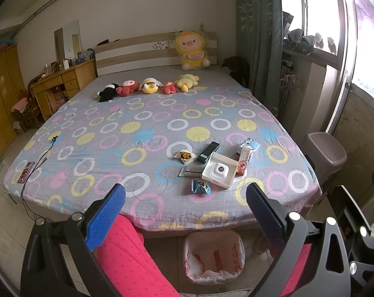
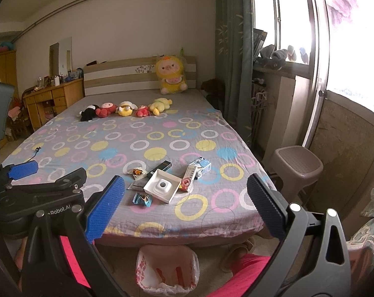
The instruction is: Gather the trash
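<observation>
Trash (image 1: 213, 163) on bed (image 1: 137, 133), both grippers' fingers (image 2: 105, 205) wide, "Robot.AI" marking.

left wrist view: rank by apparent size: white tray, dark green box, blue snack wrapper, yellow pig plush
1. yellow pig plush and white tray: look alike, and the plush is farther away, so unranked
2. dark green box
3. blue snack wrapper, close to the box

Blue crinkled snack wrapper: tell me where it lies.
The blue crinkled snack wrapper lies on the circle-patterned bedsheet near the bed's foot edge, just front-left of the open white square box.
</observation>
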The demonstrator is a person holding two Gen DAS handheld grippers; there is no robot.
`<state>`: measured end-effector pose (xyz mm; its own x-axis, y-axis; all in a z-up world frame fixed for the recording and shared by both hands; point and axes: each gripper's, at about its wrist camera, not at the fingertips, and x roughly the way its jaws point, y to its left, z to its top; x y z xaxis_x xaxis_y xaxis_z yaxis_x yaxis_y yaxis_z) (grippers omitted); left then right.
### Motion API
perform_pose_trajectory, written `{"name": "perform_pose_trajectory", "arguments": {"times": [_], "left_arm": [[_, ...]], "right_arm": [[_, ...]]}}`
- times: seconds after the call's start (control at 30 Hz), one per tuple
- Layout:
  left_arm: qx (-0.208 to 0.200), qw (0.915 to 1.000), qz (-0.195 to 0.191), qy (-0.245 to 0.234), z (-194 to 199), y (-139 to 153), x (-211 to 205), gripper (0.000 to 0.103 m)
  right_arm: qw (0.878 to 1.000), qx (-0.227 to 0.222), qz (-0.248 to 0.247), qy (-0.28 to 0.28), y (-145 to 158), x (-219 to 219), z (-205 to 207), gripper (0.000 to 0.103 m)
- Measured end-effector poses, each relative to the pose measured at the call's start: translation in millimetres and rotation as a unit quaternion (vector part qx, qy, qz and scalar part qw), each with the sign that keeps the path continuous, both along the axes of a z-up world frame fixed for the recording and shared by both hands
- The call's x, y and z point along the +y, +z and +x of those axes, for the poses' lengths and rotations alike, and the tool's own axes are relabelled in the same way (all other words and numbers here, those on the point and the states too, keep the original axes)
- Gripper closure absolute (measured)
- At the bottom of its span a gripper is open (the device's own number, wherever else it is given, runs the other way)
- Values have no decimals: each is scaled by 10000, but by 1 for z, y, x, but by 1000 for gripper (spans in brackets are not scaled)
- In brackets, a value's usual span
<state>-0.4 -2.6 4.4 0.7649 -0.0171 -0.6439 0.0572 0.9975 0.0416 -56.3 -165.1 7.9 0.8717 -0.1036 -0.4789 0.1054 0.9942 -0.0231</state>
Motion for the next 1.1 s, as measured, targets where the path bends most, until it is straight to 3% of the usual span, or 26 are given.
{"name": "perform_pose_trajectory", "arguments": {"times": [1.1], "left_arm": [[-35,10000,-25,7,0,4,2,7]], "right_arm": [[10000,-25,22,2,1,1,-1,6]]}}
